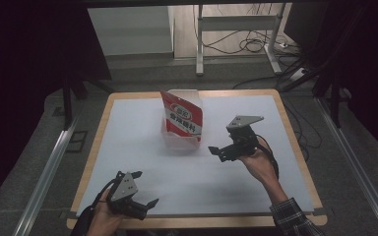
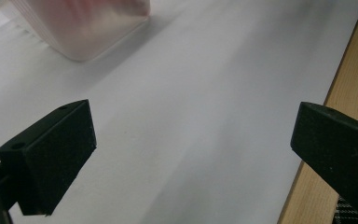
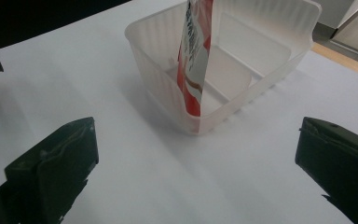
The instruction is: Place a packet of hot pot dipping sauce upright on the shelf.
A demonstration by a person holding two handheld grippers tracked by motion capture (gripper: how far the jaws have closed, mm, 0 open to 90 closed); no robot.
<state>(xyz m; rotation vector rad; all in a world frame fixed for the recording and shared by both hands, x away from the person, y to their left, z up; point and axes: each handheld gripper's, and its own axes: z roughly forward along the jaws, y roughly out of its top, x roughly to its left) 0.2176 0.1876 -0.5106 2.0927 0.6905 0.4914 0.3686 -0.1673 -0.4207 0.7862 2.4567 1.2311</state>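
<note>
White worktop is carrying a clear tub with a red pouch standing edge-on. My right gripper, jaws spread and empty, is facing it nearer; left gripper is also gaping.

White tabletop with light wood edging, sitting on grey floor. Translucent plastic bin sits upright on tabletop, toward far centre; ribbed walls, rounded corners, low divider ridge inside. Red-and-white pouch stands in bin, leaning against front wall, printed text too small to read. Aluminium rails run along both sides of tabletop on floor. Behind tabletop: white metal stand legs, loose black cables on floor, white power strip at right. Dark curtains at left and right edges.
</note>
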